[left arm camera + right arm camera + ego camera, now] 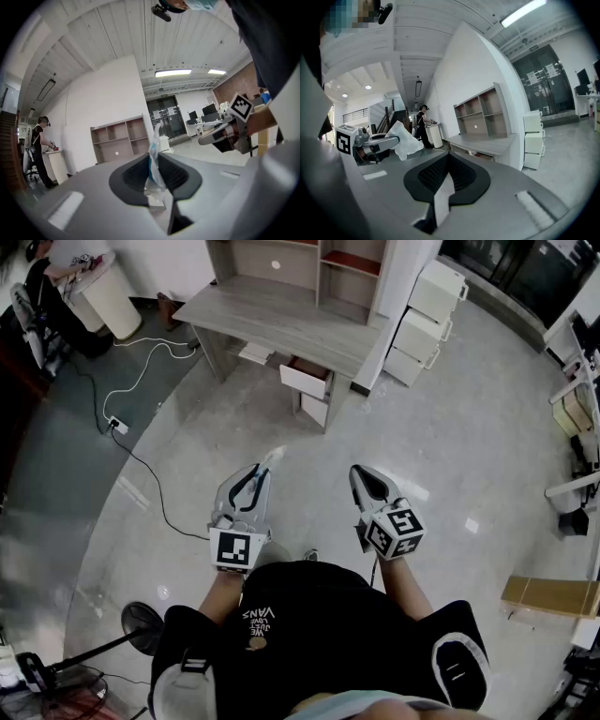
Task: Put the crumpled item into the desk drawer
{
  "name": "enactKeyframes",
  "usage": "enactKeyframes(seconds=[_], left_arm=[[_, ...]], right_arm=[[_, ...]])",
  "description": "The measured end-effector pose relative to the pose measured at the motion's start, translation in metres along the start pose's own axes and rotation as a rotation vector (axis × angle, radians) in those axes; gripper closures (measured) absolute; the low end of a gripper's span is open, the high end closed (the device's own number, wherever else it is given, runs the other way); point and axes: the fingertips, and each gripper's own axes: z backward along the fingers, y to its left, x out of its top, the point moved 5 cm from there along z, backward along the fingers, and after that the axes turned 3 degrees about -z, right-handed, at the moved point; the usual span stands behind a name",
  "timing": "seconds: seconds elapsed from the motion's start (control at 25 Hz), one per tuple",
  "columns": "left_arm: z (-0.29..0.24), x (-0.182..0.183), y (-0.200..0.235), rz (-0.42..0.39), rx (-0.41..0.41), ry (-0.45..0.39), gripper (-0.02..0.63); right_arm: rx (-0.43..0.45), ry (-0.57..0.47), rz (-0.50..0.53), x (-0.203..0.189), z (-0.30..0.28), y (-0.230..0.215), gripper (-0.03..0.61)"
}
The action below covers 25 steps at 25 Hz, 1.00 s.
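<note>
Head view looked steeply down on a person standing on a pale, glossy floor (441,456), one gripper in each hand. Their left gripper (257,472) had its jaws pressed onto the crumpled item (274,457), a thin whitish scrap that stuck out past the tips toward the desk (281,320). Left gripper view showed the grip more closely: the two dark pads (136,174) stood only a sliver apart, with the item (153,159) pinched upright between them, clear and crinkled with a streak of blue. Its upper end rose above the pads.

Right gripper (361,476) was held beside the left one, apart from it and pointing the same way. Right gripper view showed its jaws (447,159) fully together with nothing between them. From that side the left gripper (396,140) was seen at the left, and the item (407,142) hung off its tip like a loose white sheet.

The desk stood well ahead of both grippers, with open shelves (309,259) on top. Under its right end a drawer (307,379) was pulled out, showing a reddish inside. A white cabinet (422,320) stood just right of the desk. A cable (141,460) trailed across the floor at the left. Another person (423,119) stood far off by a white counter.
</note>
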Motion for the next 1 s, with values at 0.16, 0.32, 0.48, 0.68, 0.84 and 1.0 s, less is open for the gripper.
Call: enactKeyframes(seconds=[0.16,0.32,0.48,0.68,0.84,1.0], left_arm=[[-0.014,-0.004,0.010,-0.048,0.003,-0.027,0.505],[-0.032,-0.009,0.024,-0.010,-0.017,-0.027,0.505],[-0.058,-0.022,0.041,-0.018,-0.063,-0.020,0.505],[-0.098,-0.035,0.073,-0.010,-0.131,-0.035,0.505],[-0.128,-0.046,0.108,-0.044,-0.176,-0.020,0.505],[-0.153,-0.060,0.141,-0.035,-0.224,-0.023,0.505]], right_arm=[[-0.009,-0.027,-0.022,0.002,-0.009,-0.009,0.577],[-0.021,-0.032,-0.027,0.005,-0.029,-0.013,0.575],[-0.057,-0.027,-0.036,0.009,-0.053,-0.021,0.574],[-0.109,-0.016,-0.047,0.014,-0.090,-0.032,0.558],[-0.151,-0.019,-0.053,0.018,-0.124,-0.034,0.539],[-0.194,-0.026,-0.070,0.017,-0.159,-0.031,0.525]])
